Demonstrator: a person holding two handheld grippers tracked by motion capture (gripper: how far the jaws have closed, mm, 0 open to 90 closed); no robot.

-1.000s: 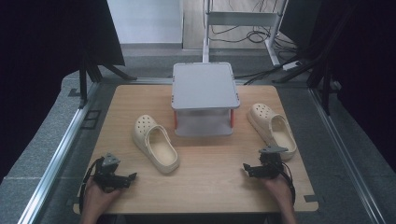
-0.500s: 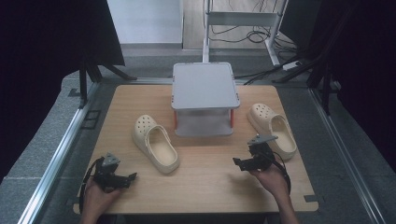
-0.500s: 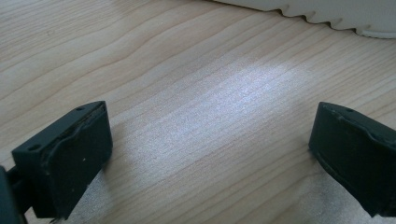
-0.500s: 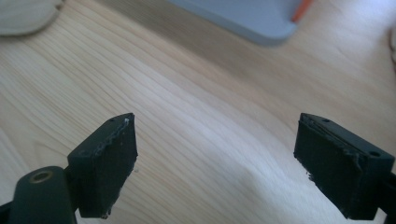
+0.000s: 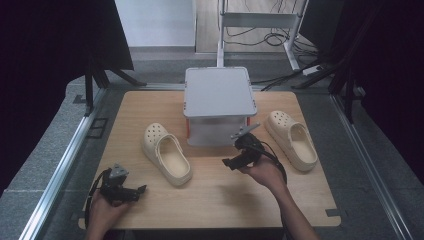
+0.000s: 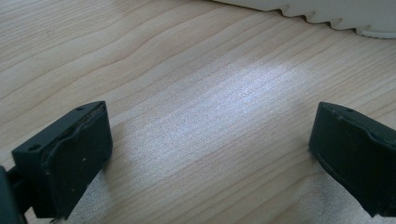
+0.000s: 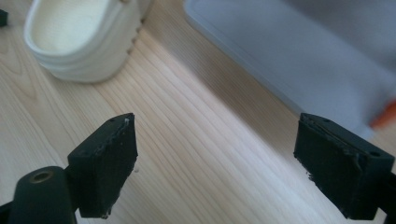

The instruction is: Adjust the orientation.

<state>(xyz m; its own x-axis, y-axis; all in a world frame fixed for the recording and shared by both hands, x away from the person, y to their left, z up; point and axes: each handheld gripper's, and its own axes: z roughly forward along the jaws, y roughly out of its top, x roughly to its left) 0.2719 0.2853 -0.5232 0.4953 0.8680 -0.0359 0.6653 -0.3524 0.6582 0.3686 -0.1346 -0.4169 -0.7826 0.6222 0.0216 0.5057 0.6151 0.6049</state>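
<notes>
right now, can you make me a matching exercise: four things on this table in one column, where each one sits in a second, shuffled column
Things:
1. left clog
2. right clog
3. grey shelf
4. left tongs

Places:
A. at the back middle of the wooden table
B. near the front left corner, low over the wood, open and empty
C. to the right of the shelf
D. in front of the shelf, to its left, toe pointing away from the person

Pairs: 1-D, 2-C, 3-A, 4-B
</notes>
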